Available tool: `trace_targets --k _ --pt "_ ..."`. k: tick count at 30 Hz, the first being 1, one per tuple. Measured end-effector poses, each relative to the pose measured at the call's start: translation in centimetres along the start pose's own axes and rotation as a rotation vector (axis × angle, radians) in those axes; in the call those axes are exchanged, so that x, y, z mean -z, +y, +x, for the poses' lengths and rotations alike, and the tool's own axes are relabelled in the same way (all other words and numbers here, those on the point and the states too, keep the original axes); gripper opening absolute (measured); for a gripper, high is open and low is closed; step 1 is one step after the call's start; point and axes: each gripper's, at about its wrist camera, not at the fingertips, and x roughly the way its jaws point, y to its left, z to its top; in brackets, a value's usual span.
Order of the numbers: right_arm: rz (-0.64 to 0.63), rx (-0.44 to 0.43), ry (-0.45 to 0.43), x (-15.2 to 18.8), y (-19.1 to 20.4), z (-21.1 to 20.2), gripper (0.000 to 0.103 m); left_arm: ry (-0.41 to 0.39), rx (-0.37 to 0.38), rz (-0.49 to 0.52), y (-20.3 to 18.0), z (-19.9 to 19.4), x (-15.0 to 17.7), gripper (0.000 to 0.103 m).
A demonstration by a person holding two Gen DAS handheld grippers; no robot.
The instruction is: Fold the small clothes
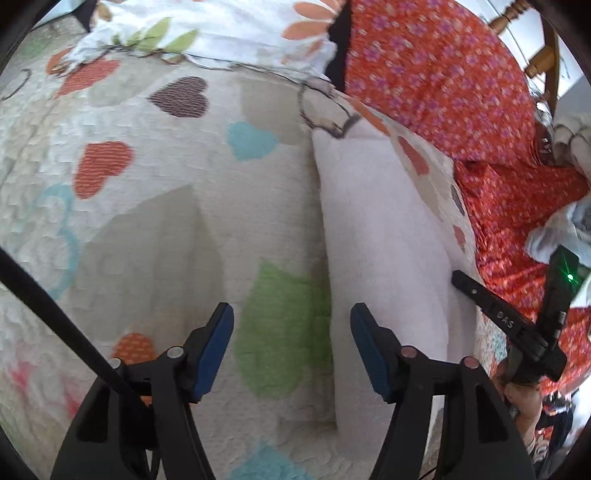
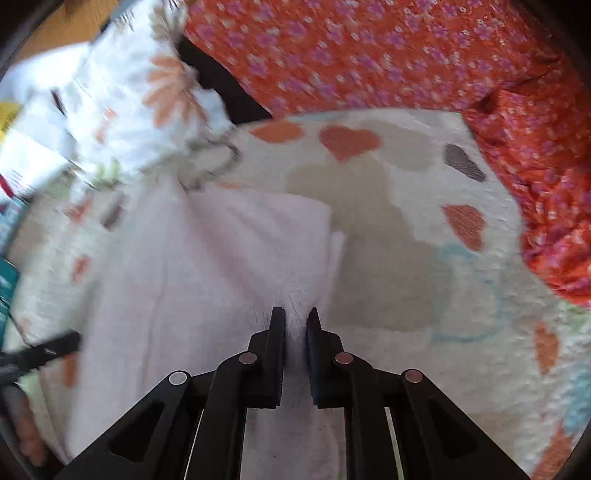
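My right gripper [image 2: 295, 325]: jaws narrow, pinching a puckered ridge of the pale pink garment [image 2: 207, 266], likely to carry that edge over for a fold. My left gripper [image 1: 291, 332]: jaws wide, nothing between them, hovering over the quilt [image 1: 155, 206] just beside the garment's long edge, probably lining up a second grip. Garment lies flat on the bed; soft, fleecy knit, folded into a long strip. Quilt beneath is cream, stitched and puckered, with coloured hearts. Beyond: rumpled orange floral cloth [image 1: 436, 74], thin and crinkled; white daisy-print fabric [image 1: 221, 29] bunched at the far edge.
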Motion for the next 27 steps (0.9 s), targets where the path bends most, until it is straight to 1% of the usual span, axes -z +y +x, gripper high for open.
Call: trace_targets --k 1,2,3,4,6,7,11,12,13,14,16,17,18,19,20,21,22,23,24,26,27 --pt "0.019 -0.022 0.005 0.1 -0.5 -0.1 0.017 -0.003 0.005 0.004 -0.2 0.2 0.1 0.067" --pt "0.058 -0.077 0.001 0.1 -1.3 -0.4 0.018 -0.006 0.013 0.007 -0.4 0.3 0.1 0.068" --pt "0.089 -0.124 -0.005 0.1 -1.9 -0.7 0.025 -0.008 0.021 0.009 -0.6 0.5 0.2 0.07" --pt "0.128 -0.176 -0.01 0.0 -2.7 -1.0 0.041 -0.011 0.033 0.008 -0.7 0.6 0.2 0.07" --pt "0.162 -0.22 -0.028 -0.1 -3.4 -1.1 0.061 -0.012 0.068 0.001 -0.8 0.8 0.1 0.071" --pt "0.17 -0.226 -0.033 -0.1 -3.5 -1.1 0.062 -0.01 0.094 -0.008 -0.7 0.9 0.0 0.072" --pt "0.18 -0.176 0.0 -0.2 -3.9 0.8 0.062 -0.011 0.208 -0.087 -0.2 0.9 -0.1 0.077" --pt "0.196 -0.192 0.009 -0.1 -4.1 1.4 0.062 -0.012 0.223 -0.096 -0.3 1.0 -0.1 0.08" --pt "0.215 -0.226 0.02 0.0 -4.4 2.0 0.062 -0.011 0.233 -0.096 -0.6 1.2 0.0 0.083" --pt "0.245 -0.283 0.037 0.1 -4.6 2.8 0.062 -0.006 0.228 -0.083 -1.1 1.6 0.2 0.084" --pt "0.3 -0.413 0.079 0.4 -4.6 4.8 0.062 0.03 0.192 -0.034 -2.4 3.0 0.6 0.084" --pt "0.318 -0.447 0.091 0.6 -4.5 5.4 0.062 0.053 0.158 -0.003 -3.1 3.9 0.9 0.083" --pt "0.336 -0.464 0.083 0.7 -4.4 5.8 0.056 0.04 0.103 0.041 -3.9 4.1 1.1 0.073" --pt "0.341 -0.467 0.076 0.7 -4.2 5.8 0.043 0.029 0.077 0.078 -4.5 3.9 1.2 0.048" --pt "0.36 -0.499 0.086 0.5 -4.0 5.9 0.039 0.039 0.071 0.106 -5.1 3.7 1.1 0.044" --pt "0.376 -0.523 0.088 0.2 -3.8 5.7 0.033 0.032 0.076 0.102 -5.2 3.1 0.7 0.036" --pt "0.368 -0.528 0.075 -0.2 -3.3 5.0 0.032 0.023 0.093 0.091 -5.1 2.5 0.4 0.033" --pt "0.353 -0.535 0.055 -0.6 -2.9 4.2 0.031 0.007 0.116 0.074 -4.9 1.5 0.0 0.032" --pt "0.334 -0.56 0.021 -1.2 -2.2 2.9 0.031 -0.011 0.133 0.059 -4.8 0.6 -0.4 0.032" --pt "0.28 -0.596 -0.044 -2.2 -0.8 0.6 0.031 -0.061 0.141 0.051 -4.4 -1.4 -1.1 0.032" --pt "0.248 -0.593 -0.073 -2.6 -0.2 -0.2 0.031 -0.082 0.136 0.053 -4.2 -2.2 -1.3 0.033"
